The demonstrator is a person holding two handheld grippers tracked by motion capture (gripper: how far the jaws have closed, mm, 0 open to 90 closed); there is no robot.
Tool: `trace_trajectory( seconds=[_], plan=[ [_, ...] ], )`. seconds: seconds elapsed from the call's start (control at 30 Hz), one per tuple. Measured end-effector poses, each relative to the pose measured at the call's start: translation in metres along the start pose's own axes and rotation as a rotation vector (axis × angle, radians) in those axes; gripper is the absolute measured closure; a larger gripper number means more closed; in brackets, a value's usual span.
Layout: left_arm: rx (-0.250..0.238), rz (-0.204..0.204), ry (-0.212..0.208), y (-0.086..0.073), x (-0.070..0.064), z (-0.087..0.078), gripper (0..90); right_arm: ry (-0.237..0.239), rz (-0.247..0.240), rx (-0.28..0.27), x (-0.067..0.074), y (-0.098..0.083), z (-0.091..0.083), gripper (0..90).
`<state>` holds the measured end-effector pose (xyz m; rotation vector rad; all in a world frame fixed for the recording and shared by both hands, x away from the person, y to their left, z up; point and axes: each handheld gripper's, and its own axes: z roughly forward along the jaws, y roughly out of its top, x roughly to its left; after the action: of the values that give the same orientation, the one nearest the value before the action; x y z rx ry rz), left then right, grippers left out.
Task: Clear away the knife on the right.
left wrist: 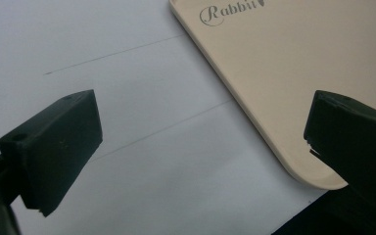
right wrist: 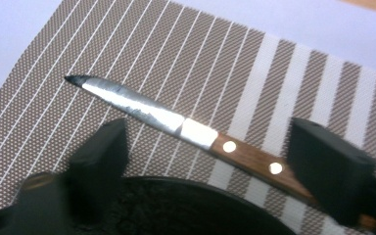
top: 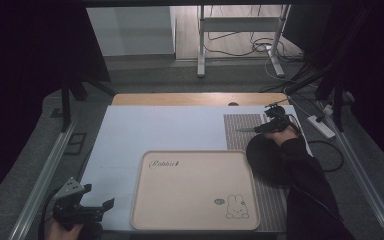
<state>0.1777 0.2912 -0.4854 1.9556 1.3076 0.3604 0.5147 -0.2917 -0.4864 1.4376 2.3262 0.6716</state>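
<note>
Lying on a brown striped placemat (right wrist: 215,63), one knife (right wrist: 176,125) with a wooden, two-rivet handle and a bright blade sits at the middle of the right gripper view, its tip toward the upper left of that frame. The right gripper (right wrist: 210,161) has its two black jaws spread to either side of the handle, with clear gaps between the pads and the wood, so nothing is gripped. Just below the knife in that view curves the rim of one black round plate (right wrist: 186,205); nothing can be seen lying in it.

From the high view, the knife (top: 247,129) lies at the right of the frame on the placemat (top: 240,125), with the right gripper (top: 272,125) over it and the black plate (top: 265,157) just beneath.

One beige tray (top: 195,190) holds the lower centre, bare inside, printed "Rabbit" at its upper left and a small rabbit drawing at its lower right. The left gripper (top: 92,207) waits at the lower left of the frame, jaws wide apart and holding nothing.
</note>
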Motion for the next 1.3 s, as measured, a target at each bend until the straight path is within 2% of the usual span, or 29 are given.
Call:
trace_trajectory(
  seconds=[0.23, 0.47, 0.7, 0.87, 1.1, 1.3],
  plan=[
    [0.000, 0.000, 0.000, 0.000, 0.000, 0.000, 1.0, 0.011, 0.008, 0.012, -0.016, 0.006, -0.002, 58.1],
    [0.001, 0.001, 0.000, 0.000, 0.000, 0.000, 1.0, 0.015, 0.006, 0.034, -0.034, 0.008, 0.004, 89.5],
    [0.002, 0.001, 0.000, 0.000, 0.000, 0.000, 1.1, -0.029, 0.021, 0.052, -0.049, 0.006, 0.009, 89.5],
    [0.003, 0.003, 0.001, 0.000, 0.000, 0.000, 1.1, -0.058, 0.035, 0.070, -0.063, -0.004, 0.010, 89.5],
    [0.005, 0.007, 0.002, 0.000, -0.001, 0.000, 1.2, -0.041, 0.065, 0.084, -0.073, -0.016, 0.004, 89.4],
    [0.007, 0.012, 0.005, 0.000, -0.002, 0.001, 1.3, -0.010, 0.062, 0.118, -0.075, -0.024, -0.004, 89.4]
  ],
)
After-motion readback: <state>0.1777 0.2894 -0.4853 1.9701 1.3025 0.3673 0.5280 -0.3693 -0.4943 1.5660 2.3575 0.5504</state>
